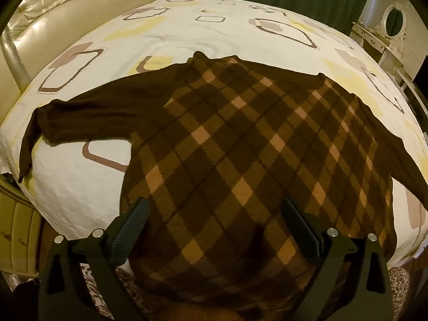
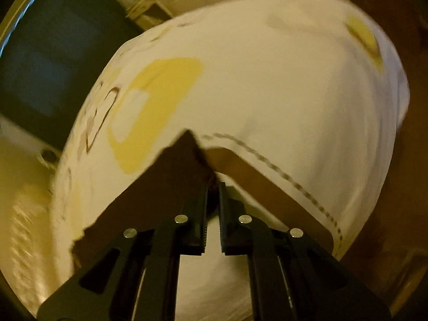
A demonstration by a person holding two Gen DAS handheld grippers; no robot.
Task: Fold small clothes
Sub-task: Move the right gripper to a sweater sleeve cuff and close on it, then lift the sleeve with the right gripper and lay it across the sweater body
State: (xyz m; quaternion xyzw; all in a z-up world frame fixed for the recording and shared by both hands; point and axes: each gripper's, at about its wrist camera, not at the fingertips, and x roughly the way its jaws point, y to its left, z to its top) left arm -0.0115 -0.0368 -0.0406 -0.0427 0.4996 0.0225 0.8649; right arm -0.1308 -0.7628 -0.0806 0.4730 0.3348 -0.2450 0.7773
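Sweater: brown knit sweater with tan argyle diamonds (image 1: 240, 139), spread flat across the centre of the left wrist frame, one plain dark sleeve reaching to the left edge.
Bed: white cover with yellow and brown outlined shapes (image 1: 80, 187) beneath it.
Left gripper (image 1: 214, 208): jaws wide, over the hem at lower centre, gripping nothing.
Right gripper (image 2: 213, 184): jaws nearly together, pinching a dark brown fabric corner (image 2: 184, 149) at frame centre; view blurred.
Headboard: cream tufted (image 1: 67, 8), upper left.
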